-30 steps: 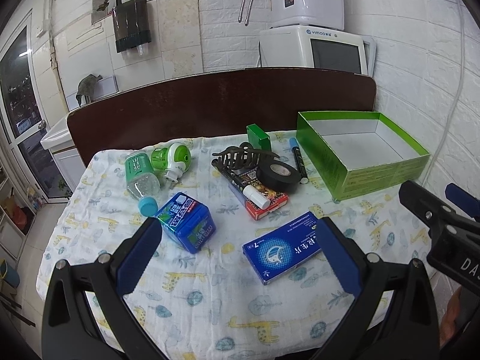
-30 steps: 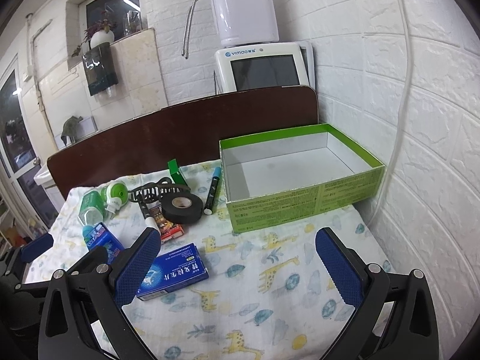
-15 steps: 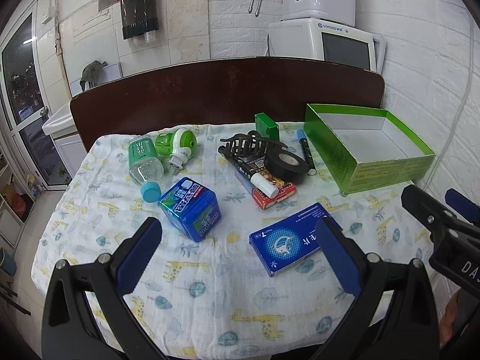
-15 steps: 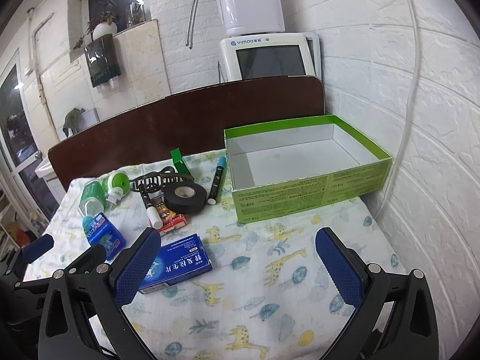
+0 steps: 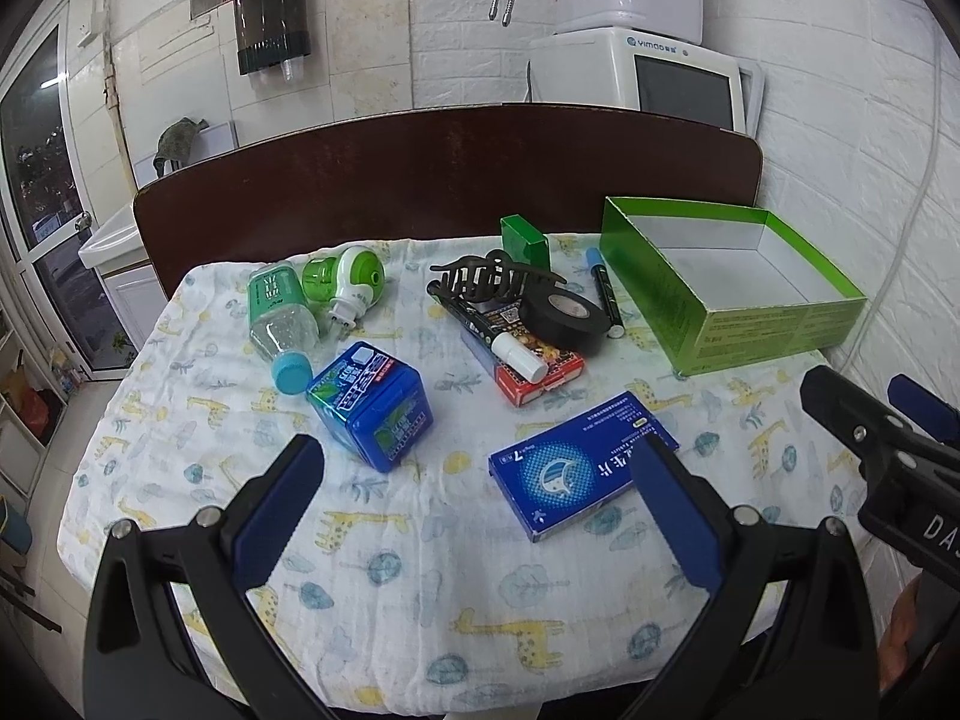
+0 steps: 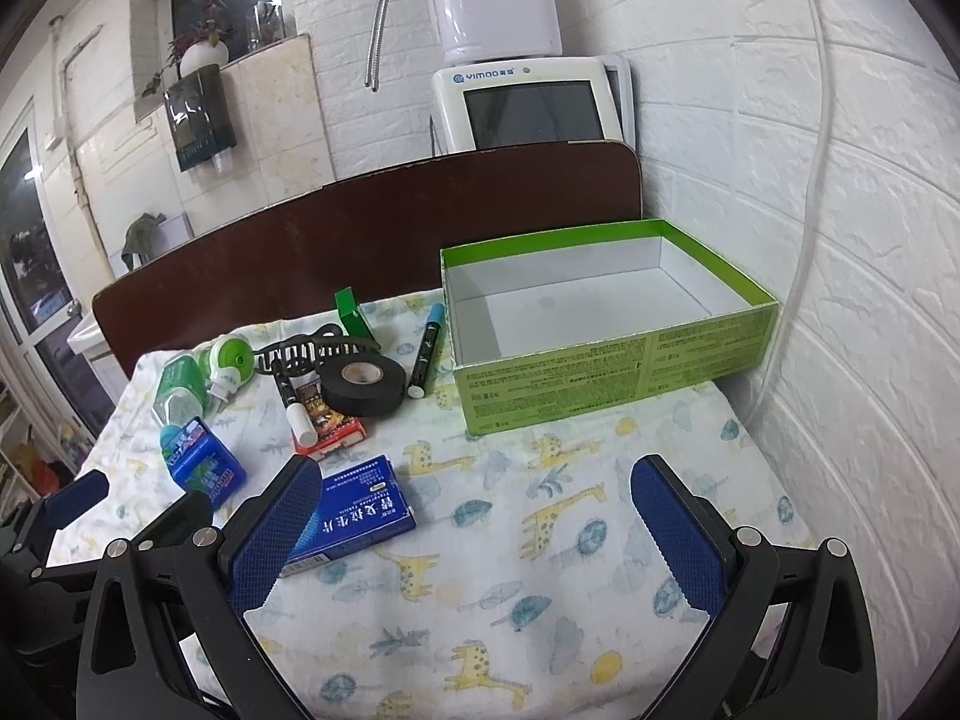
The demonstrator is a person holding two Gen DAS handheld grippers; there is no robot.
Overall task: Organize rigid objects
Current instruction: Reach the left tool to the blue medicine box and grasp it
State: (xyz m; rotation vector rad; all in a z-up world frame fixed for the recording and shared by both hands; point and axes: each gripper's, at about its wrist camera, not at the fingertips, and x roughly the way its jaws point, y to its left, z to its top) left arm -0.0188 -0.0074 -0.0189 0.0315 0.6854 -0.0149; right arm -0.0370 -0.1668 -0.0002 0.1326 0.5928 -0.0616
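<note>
An empty green box (image 5: 690, 306) (image 6: 606, 372) stands at the table's right back. Loose items lie on the giraffe-print cloth: a flat blue carton (image 5: 579, 465) (image 6: 354, 510), a blue cube box (image 5: 372, 399) (image 6: 204, 462), a black tape roll (image 5: 564, 315) (image 6: 363, 384), a marker (image 5: 603, 288) (image 6: 426, 354), a black hair clip (image 5: 480, 279), a red pack with a white-capped tube (image 5: 522, 354), a clear bottle (image 5: 279, 318), a green plug-in (image 5: 345, 279). My left gripper (image 5: 480, 516) hangs open above the front edge. My right gripper (image 6: 474, 531) is open, right of the carton.
A dark brown headboard (image 5: 450, 180) runs behind the table, with a white appliance (image 5: 648, 78) above it. A white brick wall (image 6: 870, 240) and a hanging tube (image 6: 804, 180) close the right side. A small green box (image 5: 525, 240) stands at the back.
Both grippers have tilted down and eased slightly toward the table, so the items sit lower in view. Nothing on the cloth has moved, and both stay open.
</note>
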